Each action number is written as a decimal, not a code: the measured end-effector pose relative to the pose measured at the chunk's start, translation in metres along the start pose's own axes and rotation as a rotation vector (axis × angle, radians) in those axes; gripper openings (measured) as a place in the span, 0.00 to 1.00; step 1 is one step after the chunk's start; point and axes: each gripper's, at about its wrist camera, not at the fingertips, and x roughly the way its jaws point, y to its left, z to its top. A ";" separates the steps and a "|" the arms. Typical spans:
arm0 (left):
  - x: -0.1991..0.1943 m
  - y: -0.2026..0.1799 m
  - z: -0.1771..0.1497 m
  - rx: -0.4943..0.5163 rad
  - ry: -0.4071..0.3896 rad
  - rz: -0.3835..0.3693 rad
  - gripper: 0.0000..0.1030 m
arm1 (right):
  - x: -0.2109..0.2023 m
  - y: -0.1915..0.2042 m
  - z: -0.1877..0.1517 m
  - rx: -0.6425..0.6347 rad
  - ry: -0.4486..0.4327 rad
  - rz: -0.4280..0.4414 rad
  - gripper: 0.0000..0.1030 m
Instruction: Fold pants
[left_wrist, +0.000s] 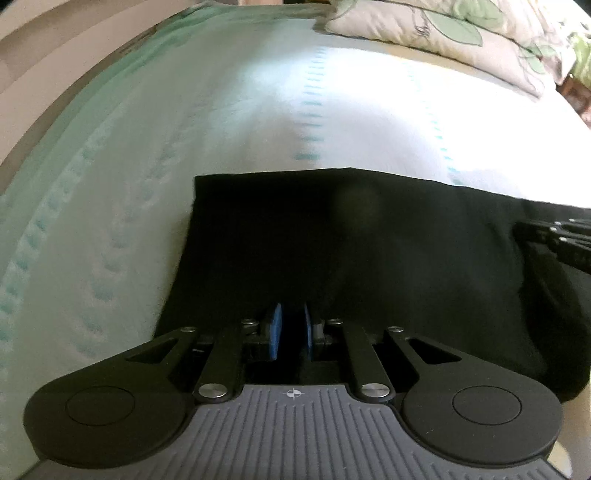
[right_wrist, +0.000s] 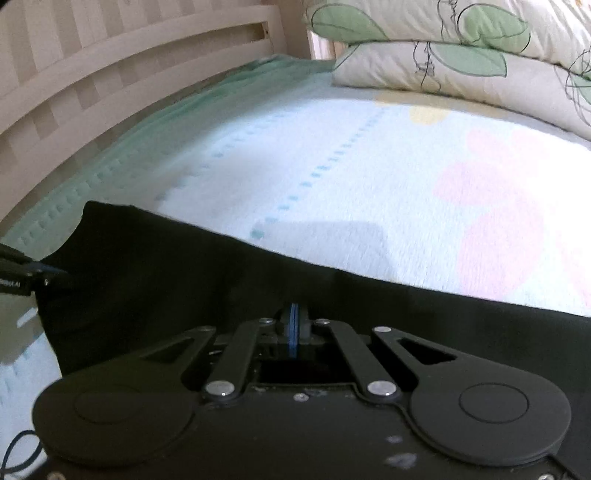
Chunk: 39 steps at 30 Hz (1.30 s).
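Observation:
Black pants (left_wrist: 332, 240) lie across a pale bedsheet, and show as a dark band in the right wrist view (right_wrist: 184, 273). My left gripper (left_wrist: 291, 328) is over the pants near their left end; its blue pads (left_wrist: 274, 328) stand a small gap apart with dark cloth between them. My right gripper (right_wrist: 293, 325) has its blue pads pressed together on the near edge of the pants. The right gripper's fingers show at the right edge of the left wrist view (left_wrist: 565, 240). The left gripper's tip shows at the left edge of the right wrist view (right_wrist: 22, 273).
The bed (left_wrist: 221, 110) has a light sheet with teal dashes and pink patches (right_wrist: 491, 221). Leaf-print pillows (right_wrist: 461, 55) lie at the far right. A beige slatted bed frame (right_wrist: 92, 81) runs along the left side.

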 end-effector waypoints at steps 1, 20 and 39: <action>-0.003 -0.003 0.002 -0.007 -0.001 -0.011 0.12 | -0.003 -0.001 -0.001 0.002 -0.012 0.000 0.00; 0.014 -0.165 0.006 0.250 0.144 -0.152 0.13 | -0.092 -0.105 -0.057 -0.010 0.006 -0.248 0.00; 0.013 -0.203 -0.024 0.176 0.097 -0.243 0.14 | -0.148 -0.225 -0.059 0.256 0.006 -0.385 0.00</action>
